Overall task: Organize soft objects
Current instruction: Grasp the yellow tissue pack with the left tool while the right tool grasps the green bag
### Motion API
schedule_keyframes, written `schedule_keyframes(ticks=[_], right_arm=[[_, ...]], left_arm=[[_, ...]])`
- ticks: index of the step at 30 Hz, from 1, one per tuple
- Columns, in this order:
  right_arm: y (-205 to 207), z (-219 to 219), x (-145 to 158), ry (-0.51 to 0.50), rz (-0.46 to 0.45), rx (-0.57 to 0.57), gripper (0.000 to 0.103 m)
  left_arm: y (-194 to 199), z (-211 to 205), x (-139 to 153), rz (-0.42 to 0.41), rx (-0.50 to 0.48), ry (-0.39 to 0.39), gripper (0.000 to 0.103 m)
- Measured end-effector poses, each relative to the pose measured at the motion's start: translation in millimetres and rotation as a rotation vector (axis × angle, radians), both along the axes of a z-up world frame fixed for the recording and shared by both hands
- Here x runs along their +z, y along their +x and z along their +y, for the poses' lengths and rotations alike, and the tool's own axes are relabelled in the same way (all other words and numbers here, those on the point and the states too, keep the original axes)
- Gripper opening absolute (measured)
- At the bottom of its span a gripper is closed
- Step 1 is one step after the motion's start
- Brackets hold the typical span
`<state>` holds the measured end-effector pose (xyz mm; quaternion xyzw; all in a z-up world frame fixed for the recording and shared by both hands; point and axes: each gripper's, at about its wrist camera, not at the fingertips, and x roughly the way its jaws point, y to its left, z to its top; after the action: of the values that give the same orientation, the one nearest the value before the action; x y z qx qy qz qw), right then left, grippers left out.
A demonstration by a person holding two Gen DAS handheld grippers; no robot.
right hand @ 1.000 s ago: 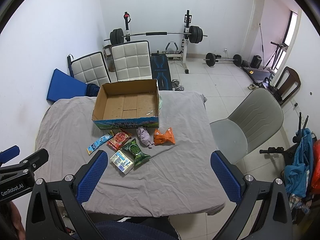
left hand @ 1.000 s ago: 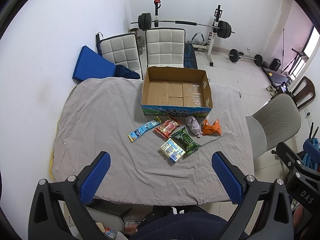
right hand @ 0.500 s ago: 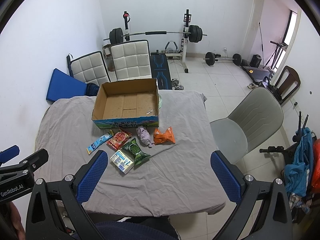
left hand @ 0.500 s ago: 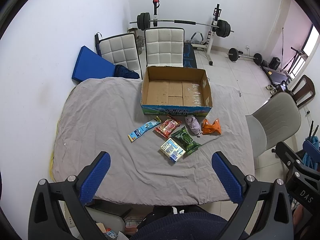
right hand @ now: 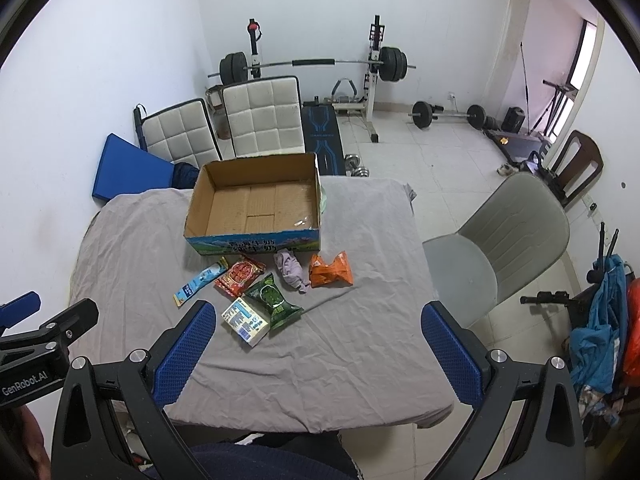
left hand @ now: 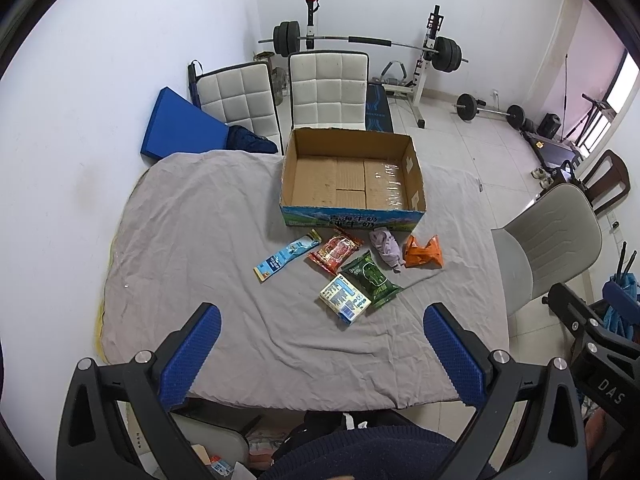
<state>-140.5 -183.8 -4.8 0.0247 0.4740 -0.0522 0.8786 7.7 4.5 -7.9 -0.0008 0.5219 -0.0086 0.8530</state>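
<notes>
Left wrist view: the left gripper (left hand: pixel 318 346) hangs above the near edge of the grey-clothed table (left hand: pixel 188 240), jaws spread wide with nothing between them. The right gripper (right hand: pixel 316 340) hangs likewise, jaws wide apart and empty. An open brown cardboard box (left hand: pixel 352 176) sits at the table's far side. Just in front of it lie six soft items: a long light-blue sachet (left hand: pixel 286 255), its long axis running diagonally toward the box; a red snack packet (left hand: pixel 335 249); a crumpled lilac cloth (left hand: pixel 386 246); an orange packet (left hand: pixel 423 252); a green packet (left hand: pixel 370 277) overlapping a white-and-blue tissue pack (left hand: pixel 344 299).
</notes>
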Motion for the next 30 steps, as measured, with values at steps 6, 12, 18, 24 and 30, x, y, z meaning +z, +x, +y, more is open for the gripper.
schedule_keyframes(ticks=[6,12,18,24,30], right_arm=[[39,-24,-58,0.054,0.099,-0.051,0.103],[92,-37,-144,0.044,0.230,-0.049,0.103],[136,-33,-243,0.002,0.371,0.039,0.103],[168,-31,-312,-0.008,0.434,0.084,0.103],[181,-32,-353,-0.027,0.482,0.108,0.102]], left_arm=[[41,4,-38,0.033,0.028,-0.002,0.103],[87,8,-116,0.187,0.043,-0.055,0.103],[126,6,-227,0.431,0.114,-0.188,0.098],[145,0,-341,0.657,0.238,-0.276,0.083],[147,-15,-406,0.762,0.308,-0.323,0.083]])
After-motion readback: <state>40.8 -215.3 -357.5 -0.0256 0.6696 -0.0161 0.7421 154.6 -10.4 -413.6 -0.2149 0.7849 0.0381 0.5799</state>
